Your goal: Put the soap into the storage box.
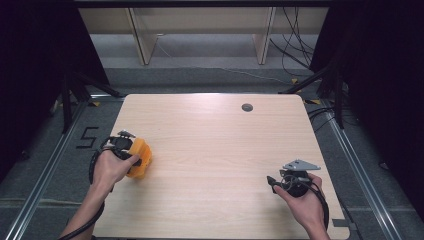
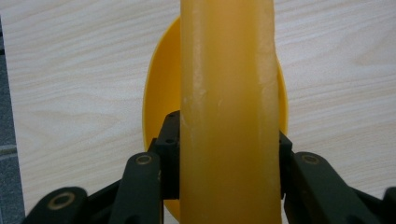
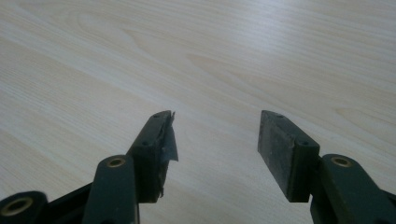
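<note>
At the table's left edge, my left gripper [image 1: 134,159] is shut on an orange-yellow round object [image 1: 140,157]. In the left gripper view, the object [image 2: 227,84] stands as a broad, smooth yellow band between the two black jaws, which press on its sides. A curved yellow rim [image 2: 159,93] bulges out behind the band. My right gripper [image 1: 274,183] rests low near the table's front right, held in a hand and pointing left. Its jaws stand open [image 3: 215,135] over bare wood, and torn black tape hangs off the left pad [image 3: 163,140].
The light wooden table [image 1: 215,150] has a round grey cable hole [image 1: 247,107] near its far edge. Black curtains flank both sides. Cables [image 1: 295,55] lie on the floor beyond the table, and a "5" mark [image 1: 88,137] sits on the floor at left.
</note>
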### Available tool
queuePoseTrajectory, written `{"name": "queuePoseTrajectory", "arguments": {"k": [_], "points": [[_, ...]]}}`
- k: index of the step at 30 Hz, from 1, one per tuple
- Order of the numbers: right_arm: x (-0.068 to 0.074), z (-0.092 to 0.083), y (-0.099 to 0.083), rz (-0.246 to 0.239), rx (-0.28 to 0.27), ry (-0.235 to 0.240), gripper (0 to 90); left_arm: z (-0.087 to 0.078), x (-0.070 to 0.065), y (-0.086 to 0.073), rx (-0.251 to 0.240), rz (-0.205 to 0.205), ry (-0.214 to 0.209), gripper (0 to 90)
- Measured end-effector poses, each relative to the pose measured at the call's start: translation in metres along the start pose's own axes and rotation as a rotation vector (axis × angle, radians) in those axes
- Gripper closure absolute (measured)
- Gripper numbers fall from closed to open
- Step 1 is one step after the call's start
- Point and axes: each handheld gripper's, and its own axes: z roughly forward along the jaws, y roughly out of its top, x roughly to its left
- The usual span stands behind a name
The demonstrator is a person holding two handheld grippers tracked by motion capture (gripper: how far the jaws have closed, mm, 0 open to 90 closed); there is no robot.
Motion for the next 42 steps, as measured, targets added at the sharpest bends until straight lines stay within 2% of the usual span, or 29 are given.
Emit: {"name": "queuePoseTrajectory", "arguments": {"k": [3, 5, 6, 7, 8, 9, 10, 16, 19, 20, 21, 22, 23, 24, 27, 29, 30, 34, 36, 37, 39, 40, 41, 42], "points": [[0.0, 0.0, 0.0, -0.001, -0.001, 0.0, 45.7, -0.004, 0.0, 0.001, 0.004, -0.004, 0.006, 59.3], [0.0, 0.0, 0.0, 0.0, 0.0, 0.0, 45.6, -0.006, 0.001, 0.001, -0.023, 0.005, 0.002, 56.0], [0.0, 0.0, 0.0, 0.001, 0.0, 0.001, 45.6, -0.009, 0.001, 0.002, -0.017, -0.007, 0.003, 50.7], [0.0, 0.0, 0.0, 0.001, 0.0, 0.001, 45.6, -0.012, 0.003, 0.003, -0.026, 0.024, 0.005, 50.7], [0.0, 0.0, 0.0, 0.0, -0.001, 0.001, 45.6, -0.014, 0.004, 0.002, -0.056, 0.048, -0.003, 48.0], [0.0, 0.0, 0.0, 0.001, 0.003, 0.002, 45.6, -0.016, 0.004, 0.002, -0.075, 0.054, -0.016, 42.4], [0.0, 0.0, 0.0, 0.001, 0.003, 0.002, 45.6, -0.018, 0.004, 0.001, -0.085, 0.051, -0.015, 42.4], [0.0, 0.0, 0.0, 0.002, 0.0, -0.001, 45.4, -0.034, 0.003, -0.008, -0.219, 0.151, 0.003, 27.7], [0.0, -0.001, 0.0, -0.003, -0.003, -0.004, 45.3, -0.043, 0.006, -0.014, -0.262, 0.156, -0.01, 23.7], [-0.001, 0.0, 0.0, -0.011, -0.004, 0.004, 45.3, -0.046, 0.008, -0.017, -0.287, 0.152, -0.027, 23.2], [-0.003, 0.001, -0.001, -0.045, -0.009, 0.003, 45.3, -0.048, 0.01, -0.021, -0.298, 0.154, -0.04, 22.8], [-0.002, 0.0, -0.001, -0.013, -0.001, 0.009, 45.3, -0.049, 0.011, -0.024, -0.308, 0.154, -0.042, 22.2], [-0.002, 0.0, -0.001, -0.013, 0.001, 0.009, 45.3, -0.05, 0.013, -0.03, -0.326, 0.169, -0.041, 21.9], [-0.001, 0.0, -0.001, -0.006, 0.004, -0.002, 45.2, -0.051, 0.014, -0.032, -0.333, 0.169, -0.046, 21.9], [0.0, -0.001, 0.0, 0.003, 0.0, -0.007, 45.2, -0.052, 0.023, -0.049, -0.382, 0.158, -0.123, 21.9], [-0.001, -0.001, -0.001, -0.01, -0.003, -0.005, 45.2, -0.05, 0.025, -0.062, -0.452, 0.096, -0.179, 21.9], [-0.001, -0.001, -0.001, -0.01, -0.003, -0.005, 45.2, -0.049, 0.027, -0.067, -0.476, 0.085, -0.197, 21.9], [-0.001, 0.0, 0.0, -0.01, -0.003, 0.007, 45.2, -0.037, 0.037, -0.095, -0.54, 0.069, -0.179, 22.8], [-0.002, 0.0, -0.001, -0.021, -0.01, -0.01, 45.2, -0.028, 0.04, -0.109, -0.574, 0.055, -0.185, 24.0], [0.0, -0.001, 0.0, 0.001, -0.006, -0.003, 45.2, -0.022, 0.04, -0.115, -0.58, 0.051, -0.188, 24.7], [0.001, -0.002, 0.0, 0.001, -0.009, -0.009, 45.2, -0.014, 0.039, -0.125, -0.567, 0.064, -0.2, 26.1], [0.0, -0.001, 0.0, -0.001, -0.02, 0.002, 45.2, -0.011, 0.038, -0.128, -0.551, 0.076, -0.22, 26.2], [0.0, -0.001, 0.001, -0.003, -0.002, 0.017, 45.2, -0.009, 0.039, -0.128, -0.555, 0.075, -0.239, 26.0], [-0.001, -0.001, 0.001, -0.013, -0.007, 0.005, 45.2, -0.008, 0.039, -0.127, -0.562, 0.078, -0.241, 26.0]]}}
